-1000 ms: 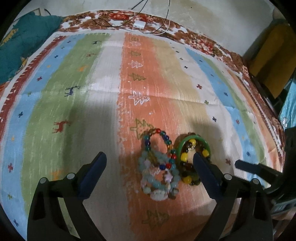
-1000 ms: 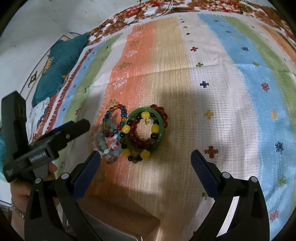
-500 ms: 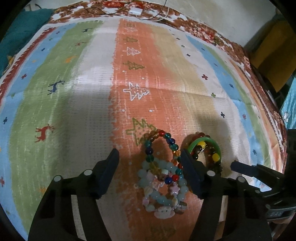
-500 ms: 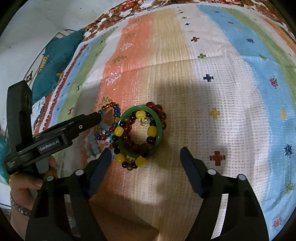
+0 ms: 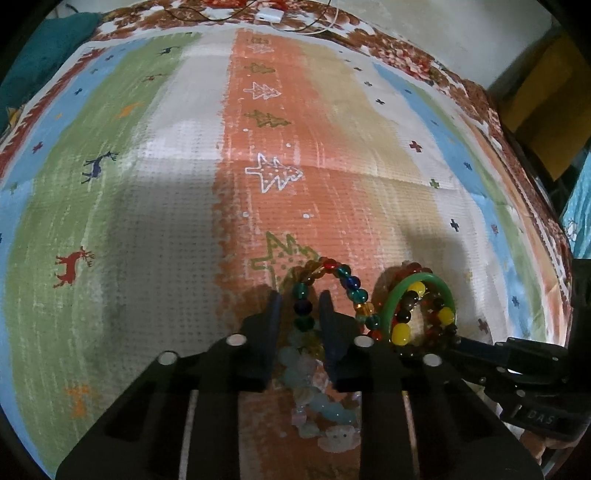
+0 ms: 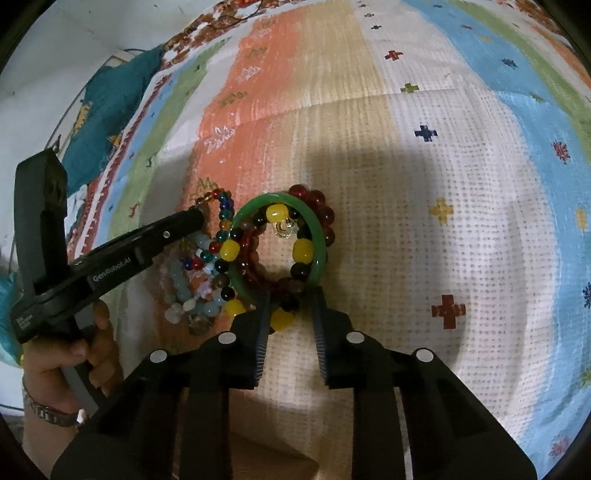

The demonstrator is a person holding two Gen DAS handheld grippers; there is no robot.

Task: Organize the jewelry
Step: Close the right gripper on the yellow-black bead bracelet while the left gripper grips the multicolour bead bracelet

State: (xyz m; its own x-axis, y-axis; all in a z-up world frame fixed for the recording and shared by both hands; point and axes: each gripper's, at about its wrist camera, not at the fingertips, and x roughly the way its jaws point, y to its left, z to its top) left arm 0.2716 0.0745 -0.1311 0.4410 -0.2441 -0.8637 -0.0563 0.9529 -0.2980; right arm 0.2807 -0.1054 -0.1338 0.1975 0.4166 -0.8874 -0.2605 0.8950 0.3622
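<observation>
A pile of bracelets lies on a striped cloth point(image 5: 155, 221). My left gripper point(image 5: 300, 297) is closed down on the left side of a multicoloured bead bracelet point(image 5: 345, 282), above pale blue and pink bead bracelets point(image 5: 314, 398). My right gripper point(image 6: 290, 293) is closed down on the near edge of a green bangle point(image 6: 321, 236), with a black-and-yellow bead bracelet point(image 6: 229, 249) and a dark red bead bracelet point(image 6: 325, 210) at the same spot. The green bangle also shows in the left wrist view point(image 5: 397, 295), and the left gripper in the right wrist view point(image 6: 195, 216).
A teal cloth point(image 6: 110, 96) lies at the far left of the striped cloth. White cables and a plug point(image 5: 271, 15) lie at the far edge. Yellow-brown furniture point(image 5: 546, 92) stands beyond the right edge.
Both grippers have moved down onto the pile and narrowed from wide open to nearly shut, the left around the multicoloured beads, the right around the bangle's near edge.
</observation>
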